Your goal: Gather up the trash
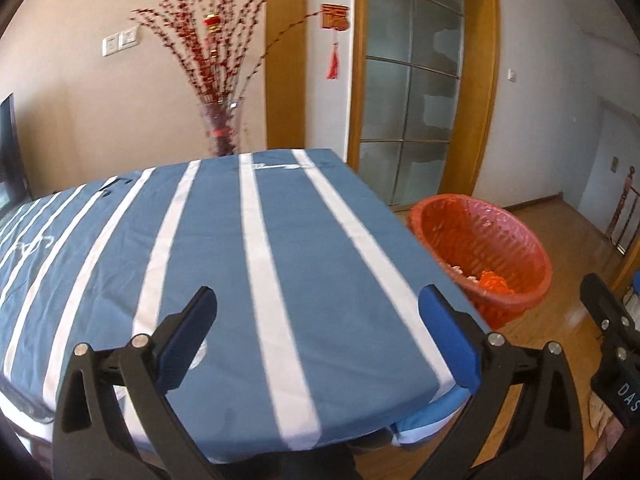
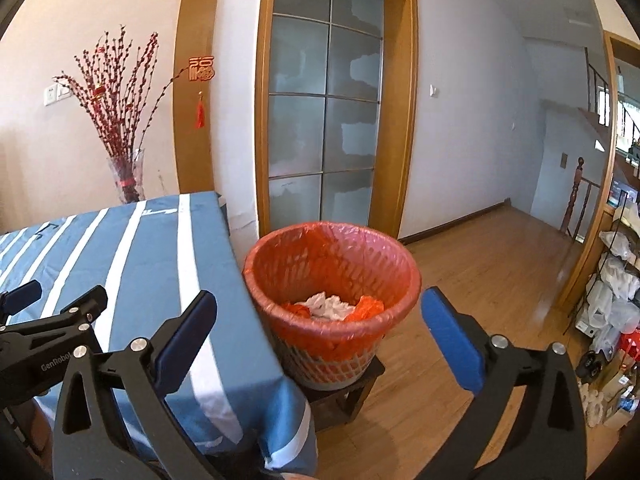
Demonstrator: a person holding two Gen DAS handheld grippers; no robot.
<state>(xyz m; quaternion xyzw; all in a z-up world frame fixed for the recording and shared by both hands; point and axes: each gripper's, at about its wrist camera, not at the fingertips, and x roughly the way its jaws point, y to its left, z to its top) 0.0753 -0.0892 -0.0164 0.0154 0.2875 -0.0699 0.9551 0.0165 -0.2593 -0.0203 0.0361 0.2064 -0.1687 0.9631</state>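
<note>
- Table [image 1: 280, 240], covered by a blue cloth with white stripes [image 2: 132, 264]; its right edge runs just beside the waste basket [image 2: 332, 304], and its near corner drops off below the left gripper [image 1: 316, 304].
- Bare wooden floor [image 2: 480, 264] extends right of and beyond the basket toward a glass-panelled door [image 2: 324, 120]. A shelf rack with bags [image 2: 616, 288] stands along the far right.
- Left gripper: jaws spread wide, nothing between the blue pads [image 1: 448, 336]; it hangs over the near right part of the table, clear of the cloth.
- Right gripper [image 2: 318, 312]: jaws likewise spread wide and empty; the view along it falls on the basket, one finger over the table edge, the other over the floor.
- Each gripper shows at the edge of the other's view, side by side and apart.
- Basket: pale lattice body lined with an orange-red bag [image 1: 480, 240], standing on a small dark stool [image 2: 340, 400] next to the table corner.
- Inside the basket: crumpled white paper [image 2: 328, 306] in the middle, orange scraps [image 1: 496, 280] around it.
- Glass vase of red branches [image 1: 220, 128] stands behind the table's far edge.
</note>
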